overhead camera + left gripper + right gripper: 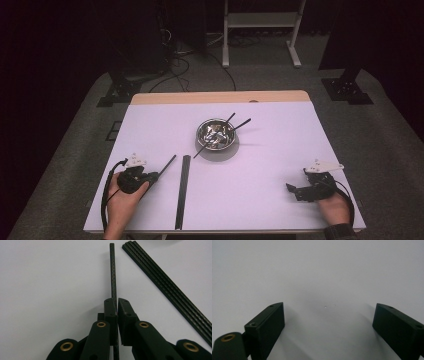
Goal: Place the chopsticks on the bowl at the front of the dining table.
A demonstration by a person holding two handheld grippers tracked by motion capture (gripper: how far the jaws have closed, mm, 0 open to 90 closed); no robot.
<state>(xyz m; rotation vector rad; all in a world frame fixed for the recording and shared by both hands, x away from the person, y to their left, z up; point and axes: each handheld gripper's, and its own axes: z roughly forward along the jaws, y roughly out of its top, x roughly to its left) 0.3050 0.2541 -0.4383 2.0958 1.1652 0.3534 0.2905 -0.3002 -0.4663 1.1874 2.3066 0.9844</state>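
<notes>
Since my left gripper (pixel 117 305) has its two black jaws pinched on a single thin black chopstick (pixel 113 272), the step in hand looks to be carrying it to the shiny round metal bowl (pixel 216 134) near the middle of the white table (pixel 280 165), where a few dark sticks already lean over the rim. The chopstick runs straight out ahead between my pads and also sticks out behind them, so I am gripping it well short of its far tip. In the high view its free end points up and away toward the bowl.

To do this well, I would lift straight up first, so the tip clears the flat bundle of black chopsticks (pixel 165 282) lying just beside it. I would keep the squeeze firm, as a thin rod can swivel in flat pads. Whether the far tip rests on the table or floats just above it, I cannot quite tell.

My right gripper (pixel 328 322) sits near the table's right edge with its jaws spread wide over bare surface, well apart from everything.
</notes>
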